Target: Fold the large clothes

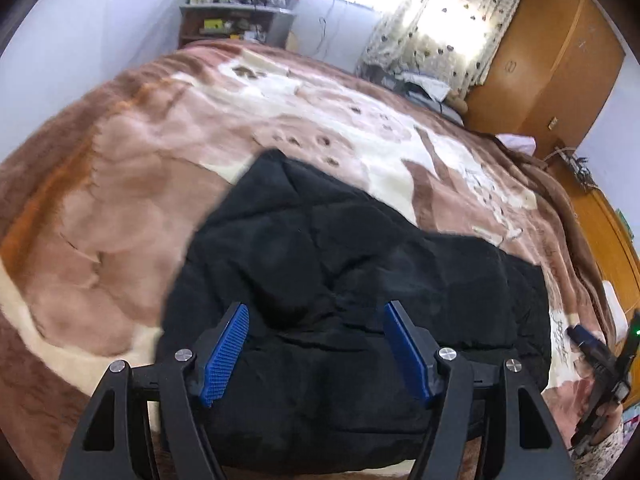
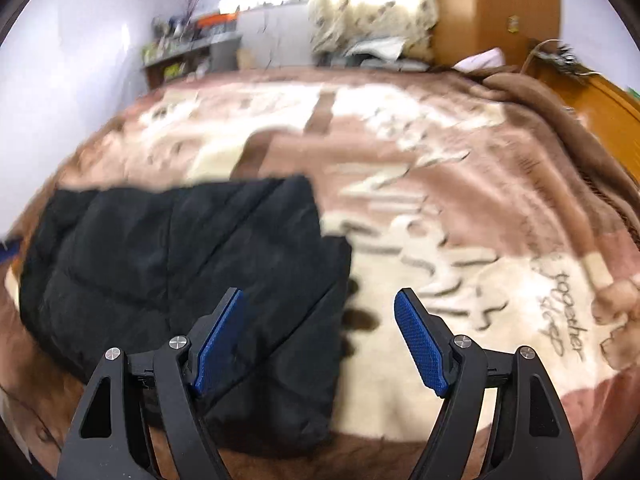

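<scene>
we are in a bedroom, over a bed spread with a brown and cream blanket (image 1: pixel 152 184). our left gripper (image 1: pixel 316 350) hangs above the black quilted jacket (image 1: pixel 340 272), its blue pads spread apart with nothing between them. our right gripper (image 2: pixel 318 340) is likewise spread wide and empty, poised over the jacket's right edge and the blanket beside it. the jacket lies folded into a compact block on the near part of the bed. farther out stand a cluttered shelf (image 1: pixel 236 20), a patterned curtain (image 1: pixel 444 20) at a bright window, and a wooden wardrobe (image 1: pixel 548 60).
</scene>
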